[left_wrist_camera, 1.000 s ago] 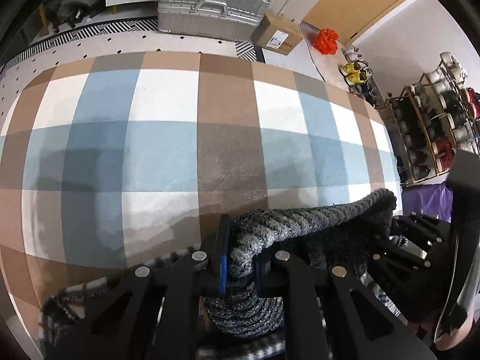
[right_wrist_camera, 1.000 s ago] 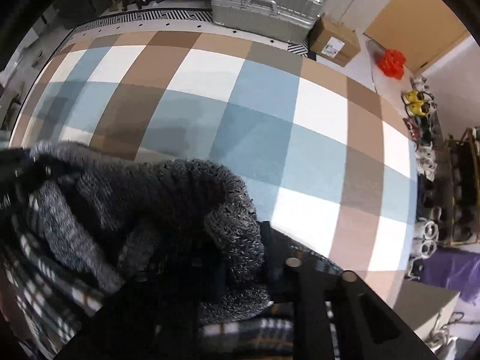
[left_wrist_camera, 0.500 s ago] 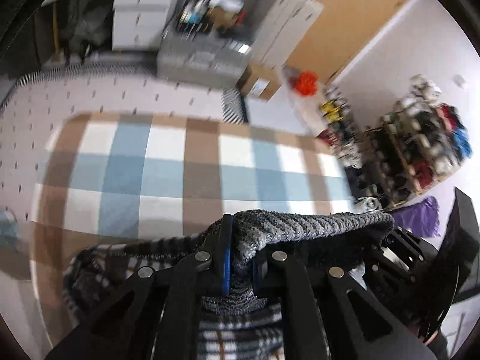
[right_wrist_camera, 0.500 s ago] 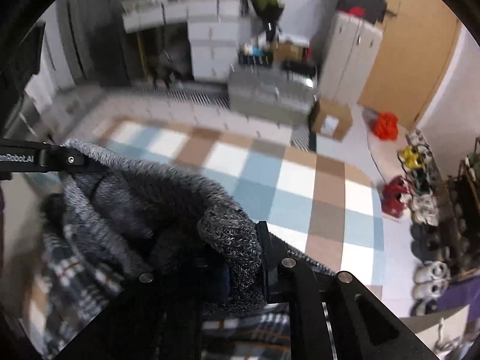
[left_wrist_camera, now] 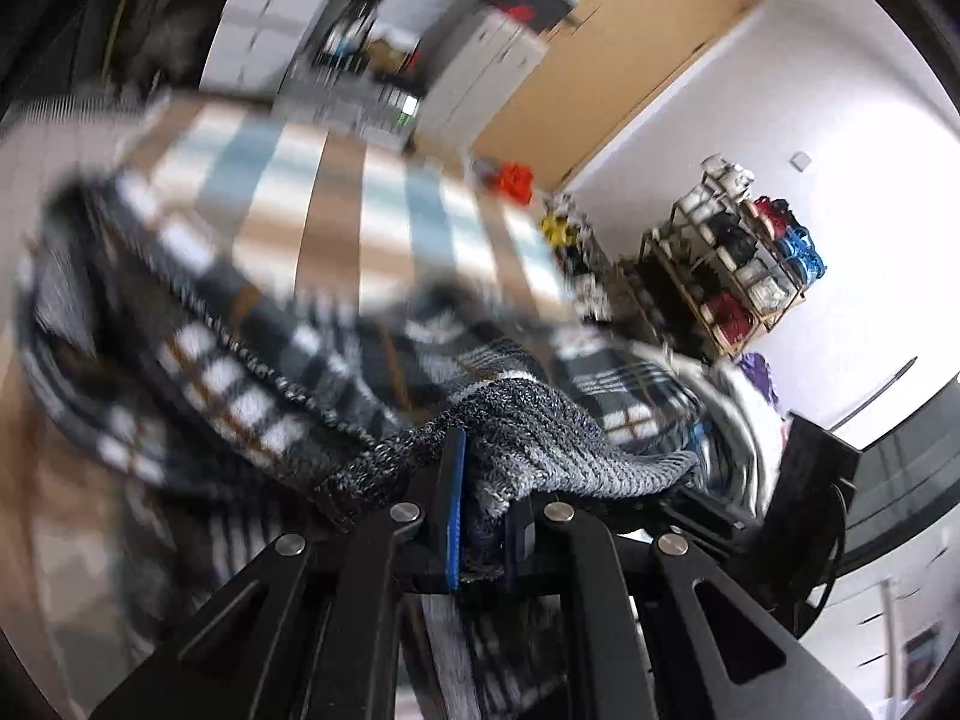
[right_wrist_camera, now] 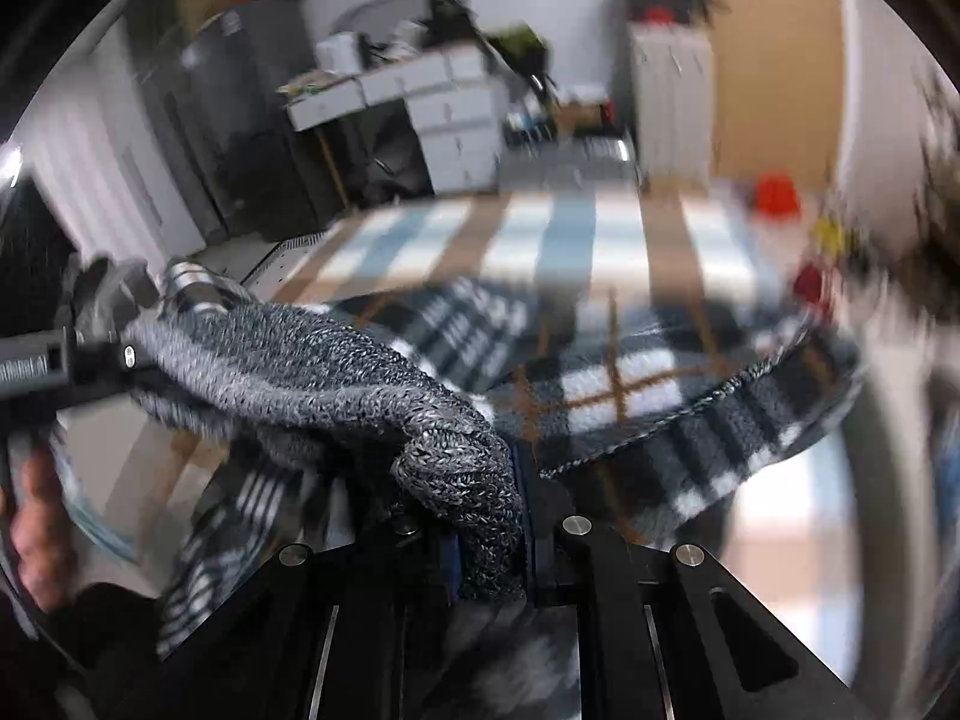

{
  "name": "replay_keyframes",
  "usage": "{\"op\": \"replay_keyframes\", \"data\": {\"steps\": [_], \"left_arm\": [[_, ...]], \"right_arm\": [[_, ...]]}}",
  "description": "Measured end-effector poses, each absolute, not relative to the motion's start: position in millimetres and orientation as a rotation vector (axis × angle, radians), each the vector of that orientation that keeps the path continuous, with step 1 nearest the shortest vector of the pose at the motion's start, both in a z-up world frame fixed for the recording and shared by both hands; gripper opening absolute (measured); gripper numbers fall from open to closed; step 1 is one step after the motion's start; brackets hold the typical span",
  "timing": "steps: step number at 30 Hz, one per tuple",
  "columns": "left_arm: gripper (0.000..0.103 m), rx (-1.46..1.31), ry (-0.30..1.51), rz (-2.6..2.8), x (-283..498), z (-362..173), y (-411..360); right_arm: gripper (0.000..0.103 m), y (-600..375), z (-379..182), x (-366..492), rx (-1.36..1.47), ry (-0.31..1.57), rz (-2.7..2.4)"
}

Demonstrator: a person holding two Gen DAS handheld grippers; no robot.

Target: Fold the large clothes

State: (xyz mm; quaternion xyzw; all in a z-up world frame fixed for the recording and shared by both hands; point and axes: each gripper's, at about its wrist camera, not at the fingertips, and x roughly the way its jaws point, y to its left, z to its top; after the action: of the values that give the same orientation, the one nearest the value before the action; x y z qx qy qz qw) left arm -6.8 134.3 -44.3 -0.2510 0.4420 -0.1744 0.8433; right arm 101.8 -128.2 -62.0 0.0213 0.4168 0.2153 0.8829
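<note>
Both views heavily smeared; detail in the room beyond is unreliable.

Left gripper: jaws clamped on a grey marled knit edge of the plaid knit garment. Right gripper: jaws likewise clamped on a bunched knit edge of the same garment. In the right wrist view the left gripper shows at the far left, with the knit band stretched between the two grips and a hand below it.

Garment location: held up off the checked rug, its black, white and tan plaid body hanging and billowing below and ahead of the jaws. Whether any part touches the rug cannot be told through the blur.

Step, as judged: garment lifted by one edge, being swung out to spread before a fold.

Next move likely calls for keeping both grips firm and level, edge taut, then lowering the cloth flat onto the rug without bunching.
</note>
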Motion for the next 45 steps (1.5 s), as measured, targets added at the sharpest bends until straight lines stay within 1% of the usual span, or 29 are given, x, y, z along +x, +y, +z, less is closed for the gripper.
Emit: {"op": "replay_keyframes", "data": {"steps": [2,6,8,11,12,13,14,15,16,18,24,28,31,32,34,35,37,40,43,45], "left_arm": [[0.004,-0.525,0.971,-0.348,-13,-67,130],[0.004,-0.512,1.055,-0.345,-13,-99,123],[0.004,-0.489,1.093,-0.336,-12,-104,124],[0.005,-0.484,1.1,-0.359,-10,-99,131],[0.006,-0.464,1.107,-0.372,-10,-95,133],[0.006,-0.441,1.116,-0.372,-12,-94,131],[0.008,-0.416,1.127,-0.368,-15,-93,132],[0.016,-0.393,1.145,-0.37,-14,-92,133],[0.036,-0.384,1.162,-0.369,-13,-93,134],[0.06,-0.383,1.181,-0.371,-11,-93,138],[0.06,-0.454,1.171,-0.417,-31,-82,153],[0.06,-0.401,1.099,-0.439,-38,-49,157],[0.06,-0.354,1.035,-0.417,-27,-30,157],[0.06,-0.34,1.029,-0.416,-21,-29,152],[0.06,-0.287,1.047,-0.397,2,-34,141],[0.06,-0.265,1.059,-0.361,18,-42,137],[0.06,-0.276,1.086,-0.309,23,-63,151],[0.06,-0.363,1.187,-0.279,24,-96,180],[0.06,-0.508,1.265,-0.257,27,-132,197],[0.06,-0.551,1.258,-0.283,25,-143,203]], "right_arm": [[0.014,-132,-90,92,0.114,0.931,0.437],[0.014,-132,-122,82,0.158,0.972,0.4],[0.015,-132,-128,79,0.191,0.997,0.406],[0.022,-126,-123,75,0.149,1.009,0.432],[0.031,-124,-121,75,0.132,1.011,0.442],[0.062,-122,-119,73,0.112,1.019,0.455],[0.083,-121,-119,72,0.093,1.041,0.46],[0.103,-121,-118,69,0.081,1.047,0.46],[0.103,-123,-116,62,0.072,1.029,0.462],[0.103,-124,-112,58,0.022,1.004,0.457],[0.103,-138,-99,53,0.051,0.998,0.441],[0.103,-154,-73,61,0.132,0.93,0.484],[0.103,-164,-47,67,0.194,0.839,0.505],[0.103,-165,-36,73,0.212,0.803,0.505],[0.103,-157,-26,92,0.22,0.799,0.526],[0.103,-152,-24,100,0.218,0.817,0.527],[0.103,-141,-28,129,0.213,0.878,0.535],[0.103,-125,-55,171,0.185,1.002,0.509],[0.103,-128,-101,194,0.128,1.171,0.421],[0.103,-139,-137,194,0.129,1.268,0.386]]}}
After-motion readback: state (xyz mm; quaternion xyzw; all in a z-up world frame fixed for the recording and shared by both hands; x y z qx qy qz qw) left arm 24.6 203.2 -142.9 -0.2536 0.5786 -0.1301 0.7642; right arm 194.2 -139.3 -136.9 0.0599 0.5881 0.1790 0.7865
